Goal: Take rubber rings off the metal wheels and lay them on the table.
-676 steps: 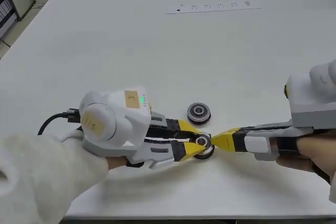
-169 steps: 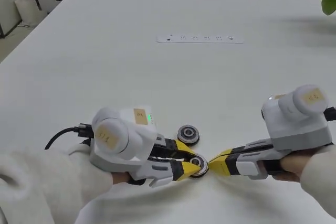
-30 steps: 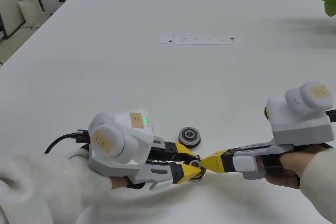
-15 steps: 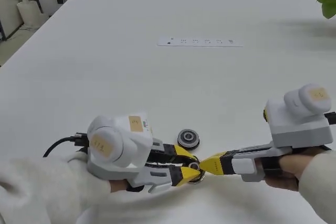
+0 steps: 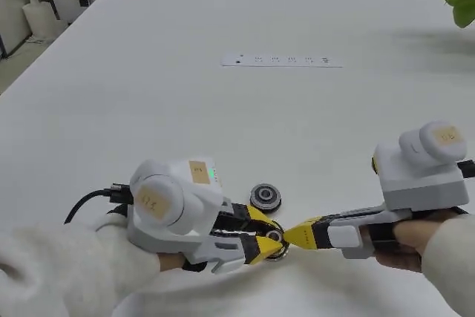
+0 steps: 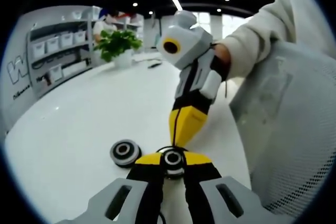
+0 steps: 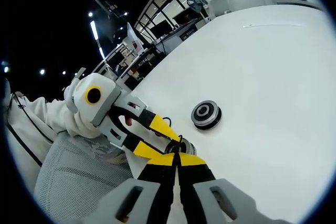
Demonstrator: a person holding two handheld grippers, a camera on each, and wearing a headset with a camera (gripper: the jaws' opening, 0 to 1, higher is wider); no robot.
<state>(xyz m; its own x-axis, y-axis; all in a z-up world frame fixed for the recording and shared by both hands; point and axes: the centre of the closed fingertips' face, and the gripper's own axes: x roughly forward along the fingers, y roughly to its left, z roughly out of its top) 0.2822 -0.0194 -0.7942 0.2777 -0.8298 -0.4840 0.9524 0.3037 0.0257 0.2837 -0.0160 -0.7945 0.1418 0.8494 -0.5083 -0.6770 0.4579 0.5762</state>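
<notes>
Currently the left gripper [image 6: 172, 163] is clamped on a metal wheel [image 6: 173, 156], which is held between the yellow jaw tips, one on either side. Whether the wheel is resting on the table [image 5: 223, 124] or is raised just off it cannot be told. The right gripper [image 7: 178, 157] is set head-on from the opposite side. Its jaws are pressed together and their tips are laid against the far edge of the held wheel. A thin dark arc is seen at that edge in the left gripper view. It is possibly the rubber ring [image 6: 162, 152] being picked at, though whether any of it is pinched between the right tips cannot be made out.

Just beyond the meeting point of the two grippers, and apart from both, a second wheel [image 5: 265, 197] is laid flat on the table. A dark band is visible round its outside, so its ring is judged to be in place.

Well beyond the tools, a white power strip [image 5: 282, 60] is laid across the table, and a green plant [image 6: 118, 43] is placed far off to the right gripper's side.

As to progress, both wheels are judged to carry their rings, so the work is taken to be at its first ring. That ring has yet to be pulled free and laid down. The second wheel then has to be taken up and stripped likewise.
</notes>
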